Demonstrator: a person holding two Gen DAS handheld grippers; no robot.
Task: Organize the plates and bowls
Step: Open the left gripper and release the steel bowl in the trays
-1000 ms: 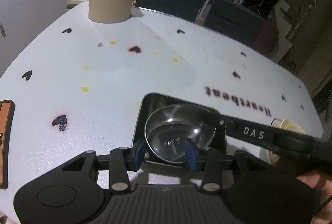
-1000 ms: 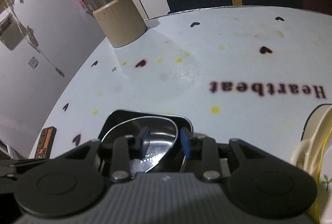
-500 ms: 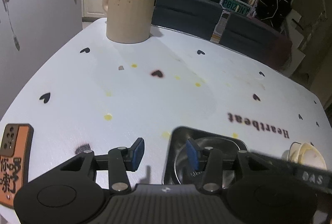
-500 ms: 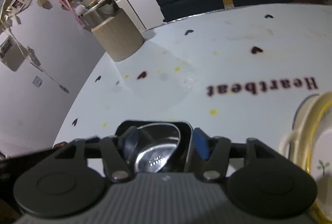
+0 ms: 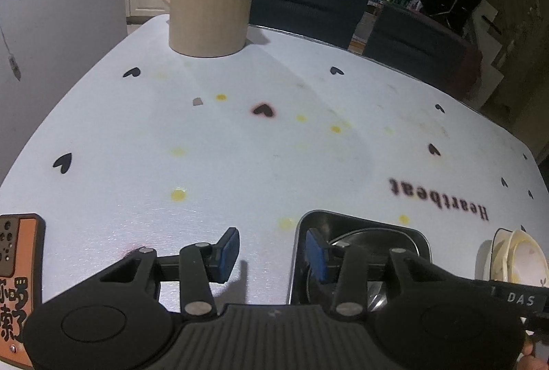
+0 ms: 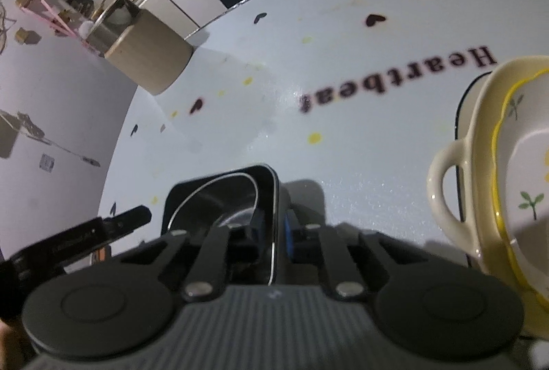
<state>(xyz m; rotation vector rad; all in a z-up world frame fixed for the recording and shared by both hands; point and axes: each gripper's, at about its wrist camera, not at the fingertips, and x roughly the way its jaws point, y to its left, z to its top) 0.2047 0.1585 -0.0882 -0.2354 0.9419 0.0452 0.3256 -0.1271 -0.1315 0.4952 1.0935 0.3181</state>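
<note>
Left gripper (image 5: 271, 251) open, empty, beside steel tray (image 5: 360, 220); right gripper (image 6: 272, 229) clamped on tray's rim, bowl (image 6: 219, 195) inside.

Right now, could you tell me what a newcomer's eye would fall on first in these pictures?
Probably the shiny steel tray with a round steel bowl in it, near the table's front edge, its wall pinched by the right gripper. Next come the cream-and-yellow bowls stacked at right, and the beige kettle at the far edge.
</note>
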